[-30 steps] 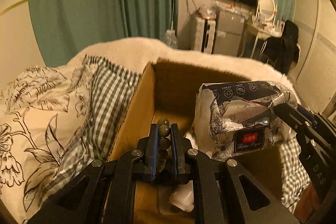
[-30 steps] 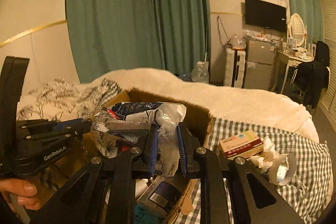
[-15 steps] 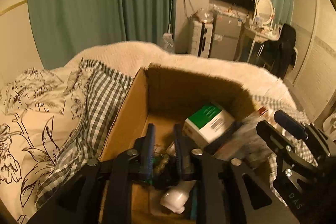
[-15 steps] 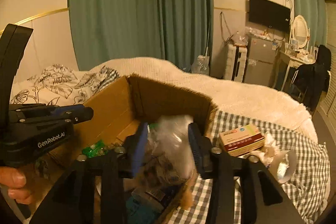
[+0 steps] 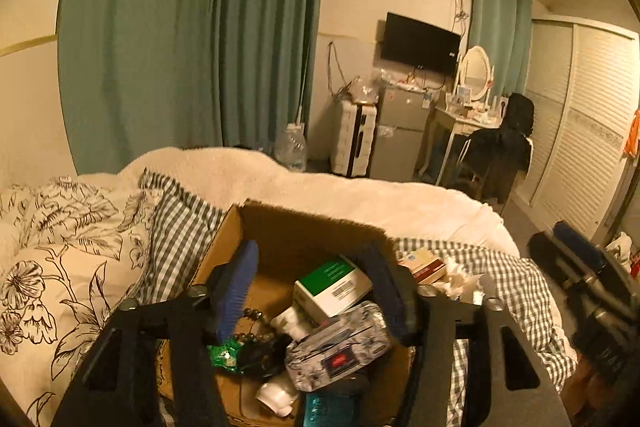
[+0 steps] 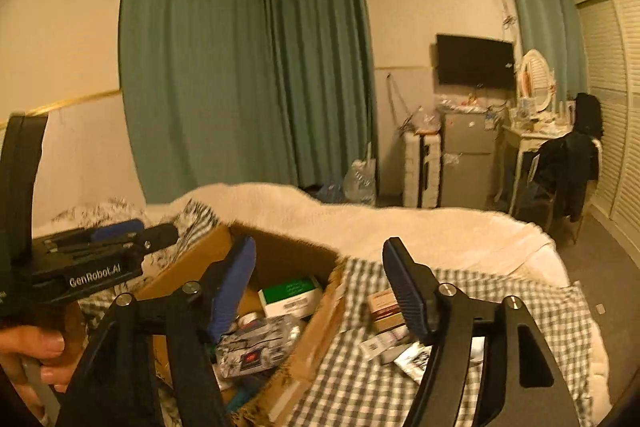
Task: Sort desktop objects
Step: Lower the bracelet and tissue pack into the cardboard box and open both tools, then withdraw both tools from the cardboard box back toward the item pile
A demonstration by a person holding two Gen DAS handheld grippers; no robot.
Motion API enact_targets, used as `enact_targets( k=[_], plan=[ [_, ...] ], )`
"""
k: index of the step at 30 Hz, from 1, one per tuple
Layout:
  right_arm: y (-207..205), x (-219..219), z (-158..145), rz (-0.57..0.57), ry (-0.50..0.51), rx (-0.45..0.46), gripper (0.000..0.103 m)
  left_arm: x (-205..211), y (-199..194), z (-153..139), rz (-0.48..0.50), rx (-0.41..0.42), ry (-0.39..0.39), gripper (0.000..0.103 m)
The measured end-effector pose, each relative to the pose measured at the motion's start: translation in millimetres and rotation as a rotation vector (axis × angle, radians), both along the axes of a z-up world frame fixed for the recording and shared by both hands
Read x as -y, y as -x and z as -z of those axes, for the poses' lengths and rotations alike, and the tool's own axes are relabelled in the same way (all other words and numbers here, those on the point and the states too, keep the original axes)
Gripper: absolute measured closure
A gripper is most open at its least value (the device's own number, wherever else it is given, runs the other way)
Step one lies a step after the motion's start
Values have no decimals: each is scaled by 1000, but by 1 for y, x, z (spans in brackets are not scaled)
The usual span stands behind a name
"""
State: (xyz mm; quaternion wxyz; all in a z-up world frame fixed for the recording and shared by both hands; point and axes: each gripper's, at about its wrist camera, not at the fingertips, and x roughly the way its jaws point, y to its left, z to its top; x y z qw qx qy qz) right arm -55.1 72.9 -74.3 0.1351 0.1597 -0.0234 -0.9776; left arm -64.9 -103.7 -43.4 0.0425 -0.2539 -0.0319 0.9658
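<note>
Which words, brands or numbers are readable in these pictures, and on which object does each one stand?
"GenRobot.AI": white letters on the black left gripper.
Red label on the floral tissue pack: too blurred.
Print on the green-and-white box: too small.
Letters on the black right gripper: blurred, unreadable.

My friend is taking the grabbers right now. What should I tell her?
Left gripper: jaws opening, nothing between them.
Right gripper: jaws opening, nothing held either.
In the cardboard box: tissue pack, green and white box, bead string, other small things.
Left to sort, on the checked cloth beside the box: a red and white box and some small packets.
</note>
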Motion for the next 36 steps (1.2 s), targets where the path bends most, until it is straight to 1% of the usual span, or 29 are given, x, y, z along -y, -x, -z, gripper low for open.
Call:
enact_targets(
  k=[2,4,5,6,8,13,15,18,21,23,25,30,34,36],
  plan=[
    [-8,-11,-10,15,8,-19,31,-6,-6,-5,8,-24,3,32],
    [-14,-19,-18,28,7,-32,29,-12,-10,-8,19,-37,5,31],
    [-17,-23,-21,35,2,-38,27,-16,-12,-10,26,-42,3,28],
    [-20,-26,-24,42,-5,-44,26,-20,-14,-11,33,-46,0,23],
    [-25,-33,-28,59,-23,-54,22,-27,-18,-13,44,-56,2,16],
    [-34,-53,-30,102,-37,-55,16,-53,-30,-18,85,-89,16,11],
    [-36,-60,-31,119,-36,-56,14,-61,-34,-19,99,-101,15,5],
    [-43,-73,-30,140,-41,-62,9,-73,-40,-21,114,-127,6,0],
    [-47,-85,-29,162,-47,-67,6,-83,-43,-21,121,-145,2,0],
    [-47,-95,-29,177,-48,-71,1,-89,-43,-19,124,-144,-6,0],
    [-48,-106,-28,186,-45,-80,0,-94,-40,-15,128,-137,-14,0],
    [-45,-125,-21,222,-44,-86,0,-111,-33,0,126,-108,-3,0],
    [-36,-143,-10,245,-14,-65,0,-129,-23,19,131,-84,-4,0],
    [-32,-151,-4,251,0,-51,0,-139,-19,26,139,-74,8,0]
  ],
)
